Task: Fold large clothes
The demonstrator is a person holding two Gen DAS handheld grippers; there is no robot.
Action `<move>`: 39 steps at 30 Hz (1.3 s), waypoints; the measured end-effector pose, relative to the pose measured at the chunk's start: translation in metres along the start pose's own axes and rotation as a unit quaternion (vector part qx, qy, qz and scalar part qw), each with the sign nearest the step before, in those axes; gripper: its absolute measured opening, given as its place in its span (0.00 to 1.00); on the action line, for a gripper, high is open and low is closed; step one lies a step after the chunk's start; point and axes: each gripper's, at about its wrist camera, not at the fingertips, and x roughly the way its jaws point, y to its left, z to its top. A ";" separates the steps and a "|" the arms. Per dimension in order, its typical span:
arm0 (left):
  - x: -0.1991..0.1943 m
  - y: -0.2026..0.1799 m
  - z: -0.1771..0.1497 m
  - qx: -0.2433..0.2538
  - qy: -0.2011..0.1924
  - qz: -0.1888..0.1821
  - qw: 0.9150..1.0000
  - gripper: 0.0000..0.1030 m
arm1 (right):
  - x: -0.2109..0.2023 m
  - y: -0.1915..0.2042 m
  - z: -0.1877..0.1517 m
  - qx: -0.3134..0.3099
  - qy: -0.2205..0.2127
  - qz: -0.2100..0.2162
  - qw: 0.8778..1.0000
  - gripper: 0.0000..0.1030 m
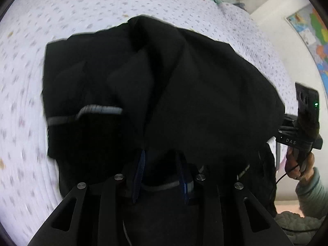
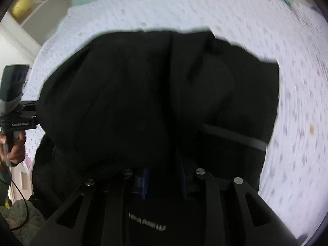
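A large black garment (image 1: pixel 174 86) with grey reflective strips hangs bunched over a white dotted bedspread (image 1: pixel 61 20). My left gripper (image 1: pixel 162 174) is shut on the black garment's edge, with cloth between its blue pads. In the right wrist view the same garment (image 2: pixel 153 94) fills the middle, and my right gripper (image 2: pixel 164 180) is shut on its edge too. Both hold it lifted above the bed. The right gripper's body shows at the right edge of the left wrist view (image 1: pixel 305 123), and the left gripper's body at the left edge of the right wrist view (image 2: pixel 16 102).
The bedspread (image 2: pixel 266 30) spreads around and beyond the garment, with a green edge at the far side. A map (image 1: pixel 311 32) hangs on the wall to the right. White shelves (image 2: pixel 41 6) stand at the far left.
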 end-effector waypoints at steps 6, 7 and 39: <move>-0.054 0.000 0.011 -0.016 -0.071 0.014 0.997 0.30 | -0.066 -0.016 -0.003 0.033 -0.059 0.013 0.998 0.42; -0.063 -0.007 0.021 -0.009 -0.087 0.014 0.996 0.30 | -0.080 -0.015 0.005 0.033 -0.076 0.020 0.996 0.46; 0.030 -0.055 0.059 -0.016 -0.004 -0.009 1.000 0.51 | 0.021 0.056 0.064 -0.007 -0.021 -0.014 1.000 0.57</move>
